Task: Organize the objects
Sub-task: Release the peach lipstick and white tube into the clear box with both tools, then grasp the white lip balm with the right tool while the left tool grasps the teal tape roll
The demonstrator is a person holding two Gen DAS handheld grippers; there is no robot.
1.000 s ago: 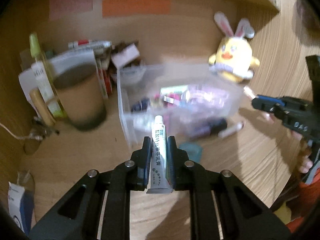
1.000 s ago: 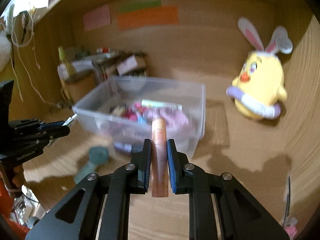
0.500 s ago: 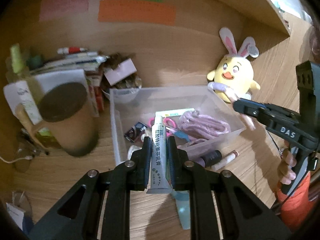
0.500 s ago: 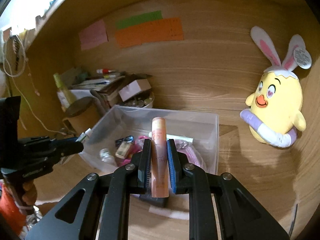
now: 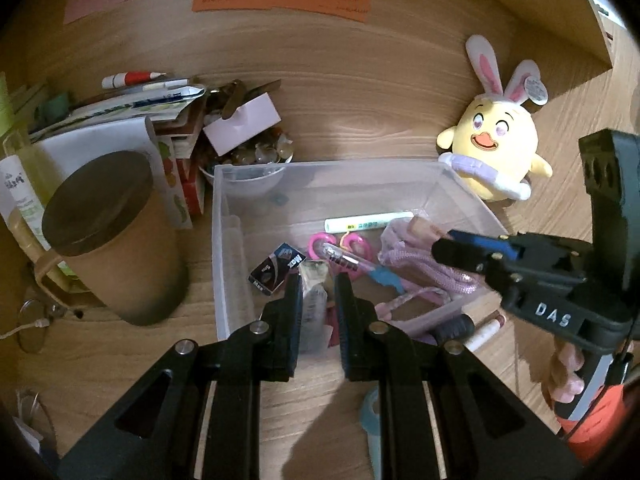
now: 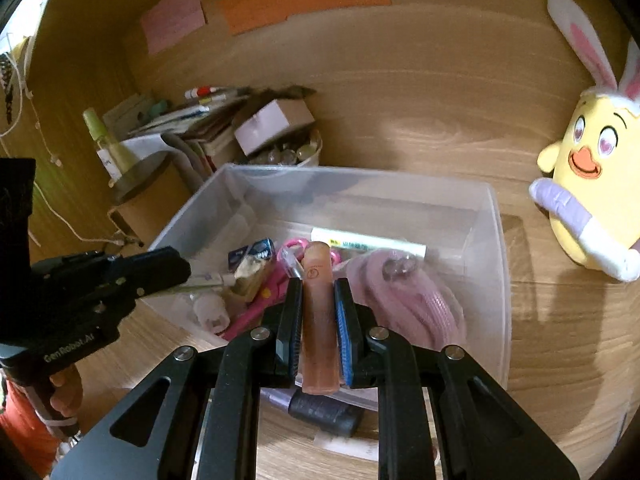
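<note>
Clear bin (image 5: 224,240), open-topped, middle of wooden surface (image 5: 120,360); landmark for all entries below.

- Left claw (image 5: 316,300): above the bin's near wall, tilted down into it, pinching a white tube (image 5: 314,304) lengthwise, nozzle end forward. Likely held so for a straight drop among the contents.
- Right claw (image 6: 318,304): over the bin's near-right part, pressed on a peach tube (image 6: 318,308), cap end forward and over the interior. Same apparent purpose: release inside.
- In the bin: small dark box (image 5: 276,268) near the left side; pink scissors (image 5: 340,244) at centre; pale green stick (image 5: 368,222) toward the far wall; lilac cord (image 5: 412,260) coiled at right.
- Outside the bin's near wall: dark tube (image 6: 320,412) and white-capped stick (image 5: 486,330) on the surface, seemingly not yet sorted.
- Left of the bin: brown lidded canister (image 5: 112,240), with stacked papers (image 5: 120,120) behind it.
- Beyond the bin's far-right corner: yellow plush (image 5: 496,152), against the back panel.

Judged stage: both tubes carried to the bin, release pending.
</note>
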